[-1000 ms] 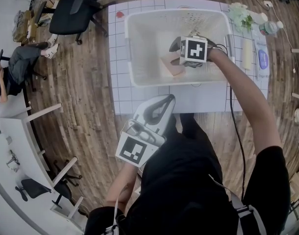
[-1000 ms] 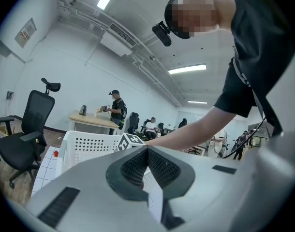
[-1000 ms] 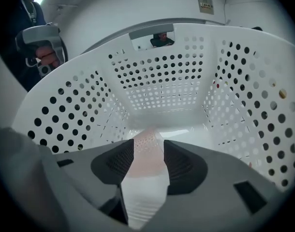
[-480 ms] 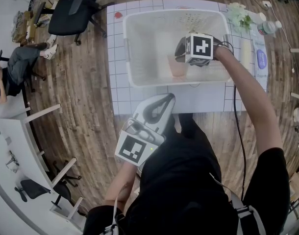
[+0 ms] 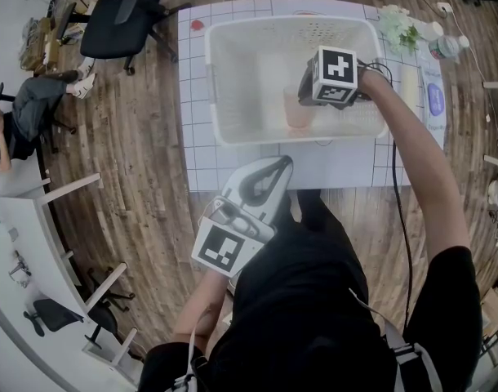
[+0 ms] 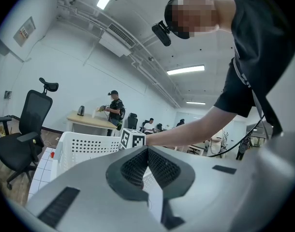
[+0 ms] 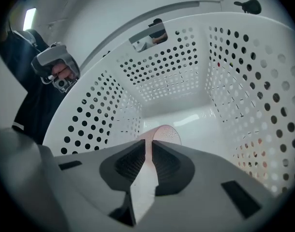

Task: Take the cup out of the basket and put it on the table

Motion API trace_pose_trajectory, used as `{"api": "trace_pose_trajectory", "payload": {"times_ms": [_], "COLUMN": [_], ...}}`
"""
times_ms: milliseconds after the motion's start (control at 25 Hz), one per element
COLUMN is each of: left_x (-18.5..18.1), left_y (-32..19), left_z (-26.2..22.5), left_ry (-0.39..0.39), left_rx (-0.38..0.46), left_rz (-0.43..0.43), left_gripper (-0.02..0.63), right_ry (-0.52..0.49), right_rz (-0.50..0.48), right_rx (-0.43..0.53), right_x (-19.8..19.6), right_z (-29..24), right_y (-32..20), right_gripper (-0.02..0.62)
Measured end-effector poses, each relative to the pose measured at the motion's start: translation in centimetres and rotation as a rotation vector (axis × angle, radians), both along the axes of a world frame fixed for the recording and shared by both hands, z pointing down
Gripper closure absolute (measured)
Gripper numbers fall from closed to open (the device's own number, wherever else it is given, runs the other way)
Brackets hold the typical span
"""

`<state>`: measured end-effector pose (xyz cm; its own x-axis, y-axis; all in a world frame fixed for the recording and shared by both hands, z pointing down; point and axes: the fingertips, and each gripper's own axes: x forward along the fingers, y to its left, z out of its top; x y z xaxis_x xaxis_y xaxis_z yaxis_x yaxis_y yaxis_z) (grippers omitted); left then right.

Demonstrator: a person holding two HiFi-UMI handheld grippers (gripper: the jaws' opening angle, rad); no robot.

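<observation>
Head view: the right gripper [image 5: 303, 100] has just been closing its jaws, and the cup [image 5: 296, 114] is between them. A second ago the cup lay tilted on the floor of the basket [image 5: 212, 80]. Now it hangs roughly upright from the gripper, inside the basket near the right wall. So the pick looks done. What's left is the lift over the rim and the set-down on the table [image 5: 331, 166]. The left gripper [image 5: 273, 174] is parked in front of the table's near edge and isn't involved.

Left gripper view: the jaws are clenched pad to pad with nothing between them. It looks level over the basket's perforated side [image 6: 84, 146] toward the right gripper's marker cube.

Right gripper view: the ribbed dark pads pinch one side of the cup [image 7: 164, 133] at its rim, so it is grasping the cup by the wall only. The jaws stop at a thin slit, which fits a thin wall.

- **Cup:** pale pink and round. It looks like light plastic with a faintly speckled surface. An edge pinch could let it swing or slip.
- **Basket:** white rigid plastic with rounded corners. The walls [image 7: 234, 81] have rows of round holes and the floor is smooth and glossy.
- **Table:** a flat white top with printed grid lines.
</observation>
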<state>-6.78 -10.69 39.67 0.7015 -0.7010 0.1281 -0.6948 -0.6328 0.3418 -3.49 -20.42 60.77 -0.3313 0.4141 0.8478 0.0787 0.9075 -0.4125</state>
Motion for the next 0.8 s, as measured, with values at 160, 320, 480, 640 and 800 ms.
{"api": "trace_pose_trajectory", "payload": {"times_ms": [160,320,480,640,800], "left_x": [-0.1,0.0,0.1,0.2,0.3], "left_y": [0.1,-0.1,-0.2,-0.3,-0.3], "left_z": [0.1,0.0,-0.2,-0.5,-0.7], "left_ry": [0.0,0.0,-0.003,-0.002,-0.004], "left_rx": [-0.003,0.006,0.007,0.014,0.024], "left_rz": [-0.001,0.001,0.005,0.005,0.004], "left_gripper": [0.598,0.598,0.598,0.598,0.598], "right_ry": [-0.012,-0.047,-0.069,-0.073,-0.089], "right_rz": [-0.008,-0.013,-0.011,-0.012,-0.017], "right_rx": [-0.018,-0.031,-0.002,0.037,0.066], "right_x": [0.2,-0.3,-0.5,-0.4,-0.6], "right_z": [0.0,-0.5,-1.0,-1.5,-2.3], "right_y": [0.4,1.1,1.1,0.6,0.5], "right_gripper": [0.546,0.558,0.569,0.571,0.571]}}
